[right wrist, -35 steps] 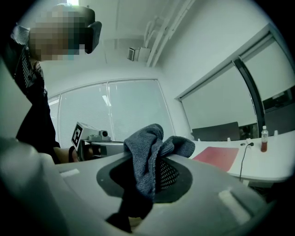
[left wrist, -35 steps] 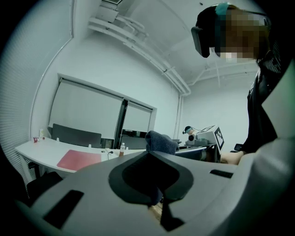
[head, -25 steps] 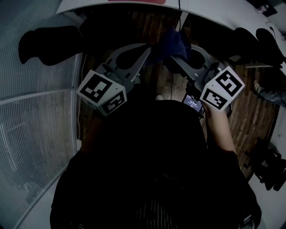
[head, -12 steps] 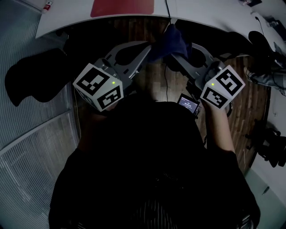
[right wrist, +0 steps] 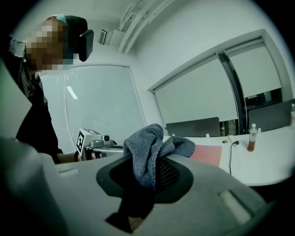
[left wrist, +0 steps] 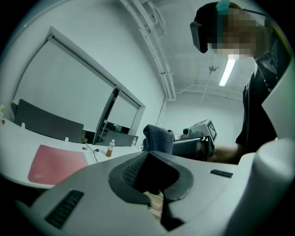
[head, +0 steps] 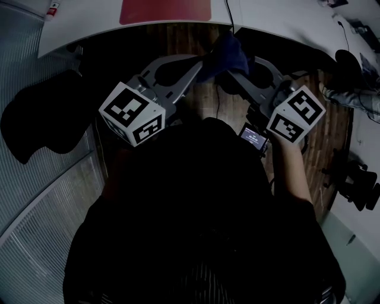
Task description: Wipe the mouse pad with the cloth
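Note:
A dark blue-grey cloth (head: 228, 54) hangs in the air over the wooden floor, below the edge of the white table. My right gripper (head: 233, 74) is shut on the cloth (right wrist: 147, 152), which bunches up and drapes over its jaws. My left gripper (head: 199, 65) has its jaws together, and the cloth (left wrist: 158, 138) rises just past its tips; I cannot tell whether they touch. The red mouse pad (head: 166, 10) lies flat on the table ahead, also seen as the mouse pad (left wrist: 55, 162) from the left gripper and the mouse pad (right wrist: 207, 154) from the right.
The curved white table (head: 285, 24) carries a cable (head: 228, 15) and a small bottle (right wrist: 251, 137). A black chair (head: 41, 113) stands at the left, another dark chair (head: 347, 59) at the right. A small lit screen (head: 254, 138) sits by my right hand.
The head view has tilted, so more of the table and the red pad shows at the top. Both grippers stay close together with the cloth between their tips.

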The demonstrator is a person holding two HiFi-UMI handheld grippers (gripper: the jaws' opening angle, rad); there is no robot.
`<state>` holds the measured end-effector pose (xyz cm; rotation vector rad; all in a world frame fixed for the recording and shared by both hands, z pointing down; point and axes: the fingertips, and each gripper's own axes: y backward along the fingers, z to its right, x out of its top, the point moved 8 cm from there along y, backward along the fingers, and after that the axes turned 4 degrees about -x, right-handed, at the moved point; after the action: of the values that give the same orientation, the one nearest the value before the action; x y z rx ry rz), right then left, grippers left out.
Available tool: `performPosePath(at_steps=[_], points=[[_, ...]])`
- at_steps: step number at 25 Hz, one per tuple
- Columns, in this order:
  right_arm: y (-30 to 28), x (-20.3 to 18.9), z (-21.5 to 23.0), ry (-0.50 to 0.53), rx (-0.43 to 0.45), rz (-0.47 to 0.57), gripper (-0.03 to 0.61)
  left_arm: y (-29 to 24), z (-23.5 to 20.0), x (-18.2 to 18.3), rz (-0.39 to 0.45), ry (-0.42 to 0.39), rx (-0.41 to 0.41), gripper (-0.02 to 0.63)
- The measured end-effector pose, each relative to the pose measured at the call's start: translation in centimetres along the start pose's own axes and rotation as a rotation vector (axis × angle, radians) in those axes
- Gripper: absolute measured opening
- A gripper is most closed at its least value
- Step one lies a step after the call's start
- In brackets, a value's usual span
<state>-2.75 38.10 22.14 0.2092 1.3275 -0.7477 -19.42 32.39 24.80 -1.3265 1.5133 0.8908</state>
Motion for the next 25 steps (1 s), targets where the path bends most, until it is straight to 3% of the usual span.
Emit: performPosePath(at_steps=[6,8,12,15,19,25], points=[[1.0,2.9,-4.8,0.002,0.054,0.007,0.091,5.6,3.5,2.7,0.018,0.002,0.085,0.006],[0.3,2.9,-4.4,0.008,0.082,0.006,0.091,5.8,3.2,2.9,0.025,-0.005,0.115,0.006],[-4.9,3.3,3.9,0.002,0.11,0.014,0.091,1.2,-4.4,2.8,0.013,-0.009,0.131,0.006],[-7.8,4.4,7.0,0.005,0.14,0.027,0.091,-0.2,-7.6,3.6,-0.005,-0.026,0.138,0.006],[-10.5,7.0,13.5,0.008,0.178,0.043,0.091,-4.8,-12.6,6.1,0.034,-0.032,0.192,0.006],[-11.7,10.6,18.1,0.023,0.236,0.054,0.091,-7.8,-14.7,9.8,0.011,-0.062,0.251,0.006]])
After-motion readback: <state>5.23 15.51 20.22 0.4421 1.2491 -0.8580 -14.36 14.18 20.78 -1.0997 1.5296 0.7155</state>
